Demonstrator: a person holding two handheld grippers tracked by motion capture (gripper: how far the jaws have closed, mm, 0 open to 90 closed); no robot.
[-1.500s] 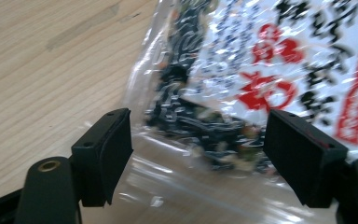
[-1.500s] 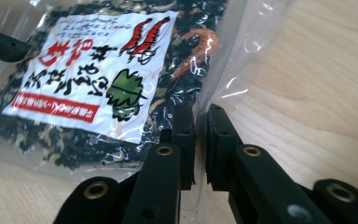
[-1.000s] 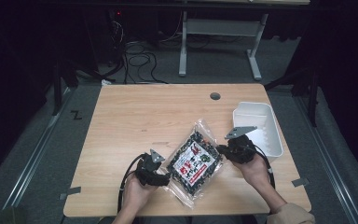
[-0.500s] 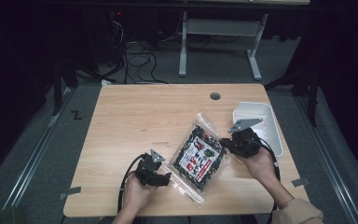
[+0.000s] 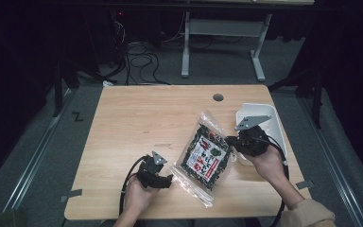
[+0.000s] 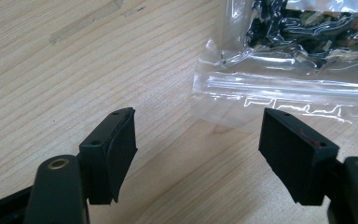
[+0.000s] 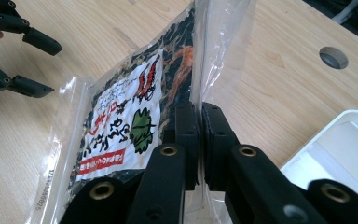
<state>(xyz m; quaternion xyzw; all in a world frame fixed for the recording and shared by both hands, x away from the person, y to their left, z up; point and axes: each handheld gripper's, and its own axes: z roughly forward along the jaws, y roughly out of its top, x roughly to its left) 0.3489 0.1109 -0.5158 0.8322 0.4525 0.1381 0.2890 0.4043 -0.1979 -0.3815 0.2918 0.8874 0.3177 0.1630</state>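
From the high view, the bag [image 5: 207, 157] lies on the bench [image 5: 137, 113] toward its near right part, slanted, one end pointing at the near edge and the other at the far right corner. The right gripper [image 5: 234, 141] sits at the bag's right side, just in front of a white tray [image 5: 277, 118] that rests by the bench's right edge. The left gripper [image 5: 166, 178] hovers near the near edge, just beside the bag's lower left corner.

In the left gripper view the jaws stand wide apart with bare wood between them; the bag's clear sealed strip [image 6: 279, 93] lies just beyond the tips, not touched.

In the right gripper view the jaws are pressed together on a fold of the bag's clear film [image 7: 200, 70], which rises between them, while the printed label [image 7: 126, 121] and dark dried contents fall away to the left. How much of the bag is off the bench is hard to say from here.

The bag looks light, soft and crinkly, its film slippery (it will sag and swing from a single pinch). The flat sealed margins probably offer the surest hold, since the filled middle would shift and the brittle contents could crush.
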